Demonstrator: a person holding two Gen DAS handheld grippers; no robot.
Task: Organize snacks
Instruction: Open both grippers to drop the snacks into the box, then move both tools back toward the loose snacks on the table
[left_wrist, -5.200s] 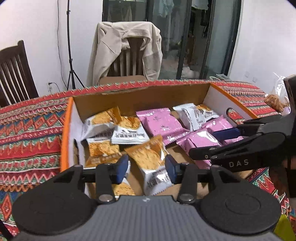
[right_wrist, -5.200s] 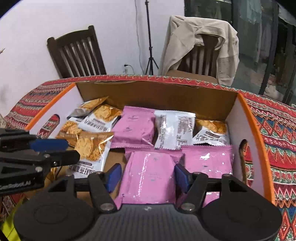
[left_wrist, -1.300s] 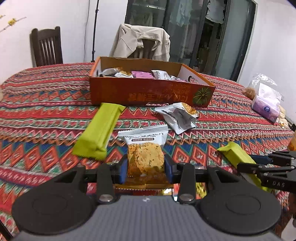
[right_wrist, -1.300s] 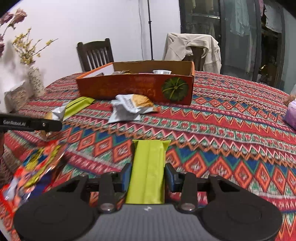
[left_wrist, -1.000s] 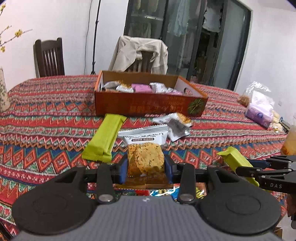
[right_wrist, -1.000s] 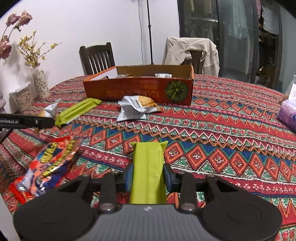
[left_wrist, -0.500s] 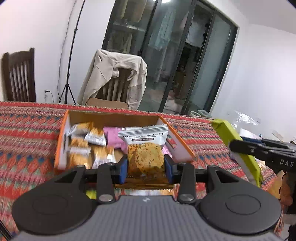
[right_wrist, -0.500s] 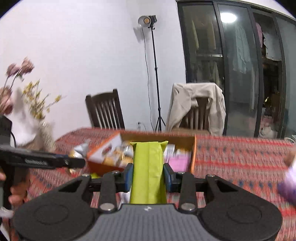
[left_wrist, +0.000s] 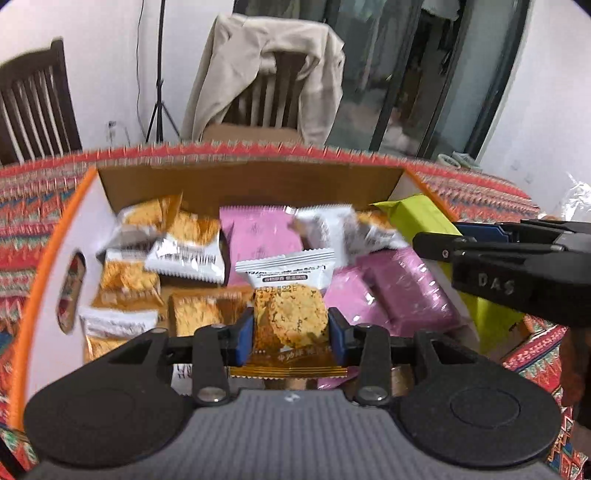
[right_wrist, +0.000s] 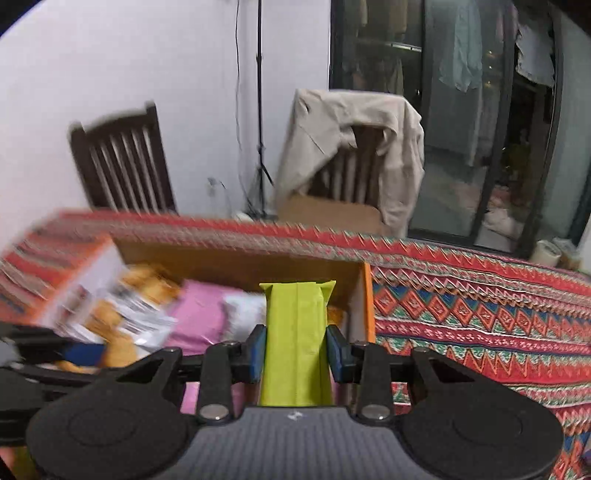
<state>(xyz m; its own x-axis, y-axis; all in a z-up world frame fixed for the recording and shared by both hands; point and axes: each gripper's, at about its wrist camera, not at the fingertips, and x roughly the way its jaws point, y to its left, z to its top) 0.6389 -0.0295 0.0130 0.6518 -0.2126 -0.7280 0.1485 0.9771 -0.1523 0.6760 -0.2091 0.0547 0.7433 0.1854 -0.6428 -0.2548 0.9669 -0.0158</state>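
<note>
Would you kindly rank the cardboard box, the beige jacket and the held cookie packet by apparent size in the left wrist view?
1. cardboard box
2. beige jacket, though it hangs farther back, so its true size is unsure
3. cookie packet, smallest despite being nearest

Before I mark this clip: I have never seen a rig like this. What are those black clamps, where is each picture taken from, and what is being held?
There is no robot here. A person carries a hand-held clamp with two blue-padded fingers in each hand, and each clamp has a wide-angle camera looking forward along its fingers, so every picture shows its own clamp at the bottom.

In the left clamp's view, the left gripper pinches a cracker packet above an open cardboard box holding more cracker packets and pink packets. The other clamp enters from the right.

In the right clamp's view, the right gripper is shut on a green bar near the box's right end.

The box sits on a patterned tablecloth. Beyond it stand two wooden chairs, one draped with a beige jacket.
</note>
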